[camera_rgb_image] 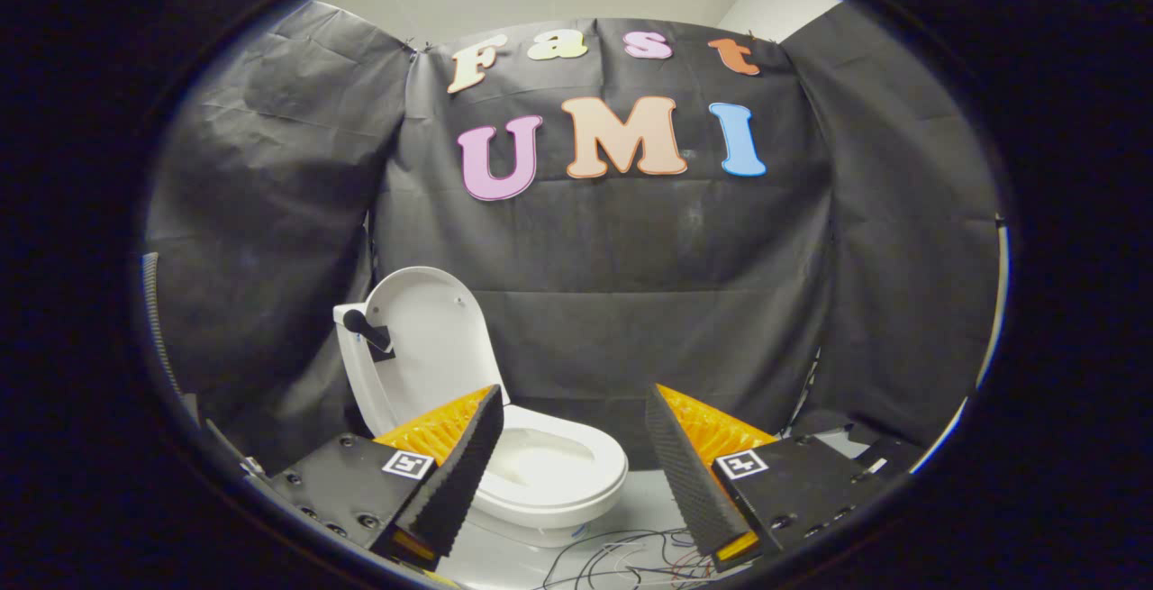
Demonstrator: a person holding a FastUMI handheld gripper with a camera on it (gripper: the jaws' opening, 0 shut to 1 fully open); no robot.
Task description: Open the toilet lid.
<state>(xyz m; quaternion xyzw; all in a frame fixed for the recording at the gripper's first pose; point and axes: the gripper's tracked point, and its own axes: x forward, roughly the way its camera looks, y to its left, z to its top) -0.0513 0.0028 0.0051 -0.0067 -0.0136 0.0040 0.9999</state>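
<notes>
Black cloth drapes the whole booth, and the floor nearest the camera is pale with a tangle of thin wires (621,558) lying loose on it, just in front of the toilet. The gripper (574,432) has its jaws spread wide apart with nothing between them, hanging short of the toilet bowl (558,473), which sits partly behind the left finger.

Behind the bowl, the toilet lid (432,338) already stands up, tilted back toward the cloth, so the job looks done or close to it. My guess is it's light, stiff moulded plastic, smooth and a bit slippery, swinging on a hinge at the back of the bowl. If it needed more pushing, the front rim of the lid is the spot to take, since it's thin enough to pinch or nudge.

Hard to make out: the hinge itself, hidden behind the finger. A dark fitting (365,327) sits at the lid's left side; can't tell what it is. Whether the lid rests against anything behind it, no idea.
</notes>
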